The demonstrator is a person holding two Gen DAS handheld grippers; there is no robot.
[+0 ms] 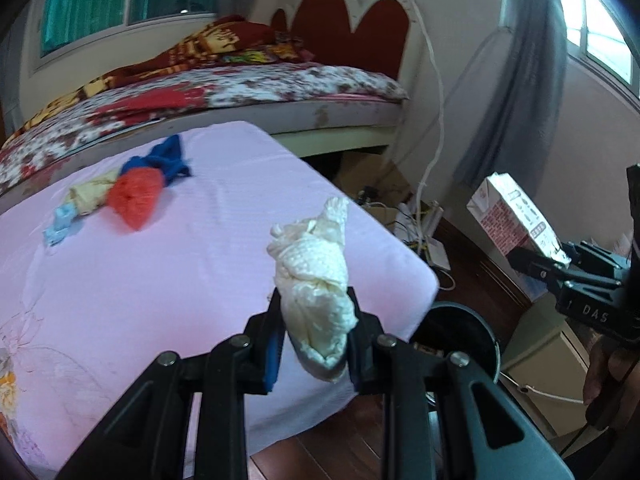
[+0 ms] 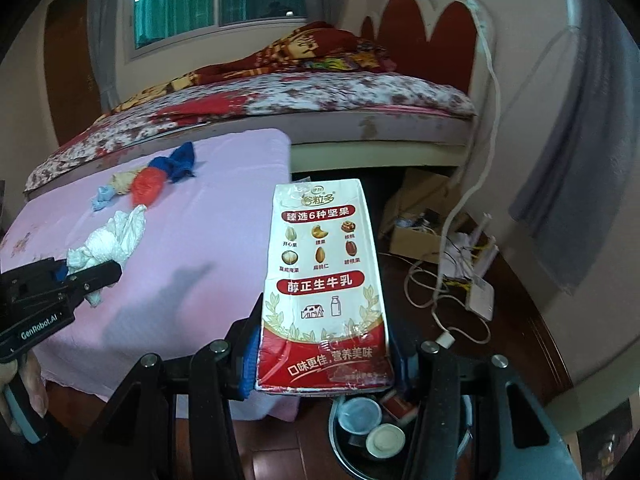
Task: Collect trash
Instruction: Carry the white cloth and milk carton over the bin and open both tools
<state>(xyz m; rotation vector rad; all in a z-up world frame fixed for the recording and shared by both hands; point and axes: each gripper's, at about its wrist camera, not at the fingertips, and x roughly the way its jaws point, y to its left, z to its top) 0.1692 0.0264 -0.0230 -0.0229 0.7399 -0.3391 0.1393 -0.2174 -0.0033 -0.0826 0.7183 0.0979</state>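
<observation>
the right gripper's (image 2: 324,364) fingers (image 2: 246,364) are clamped on the base of a milk carton (image 2: 324,280), held upright above the dark trash bin (image 2: 340,440) on the floor just off the near right corner of the pink surface (image 2: 180,280); small cups (image 2: 358,416) lie in the bin. the left gripper's (image 1: 316,344) fingers (image 1: 272,352) are clamped on a crumpled white tissue wad (image 1: 312,272), held over the surface's near right part. far left on the surface, bunched together, lie a blue rag (image 1: 168,160), a red mesh wad (image 1: 136,196), a tan scrap (image 1: 90,196) and a light blue scrap (image 1: 60,226).
</observation>
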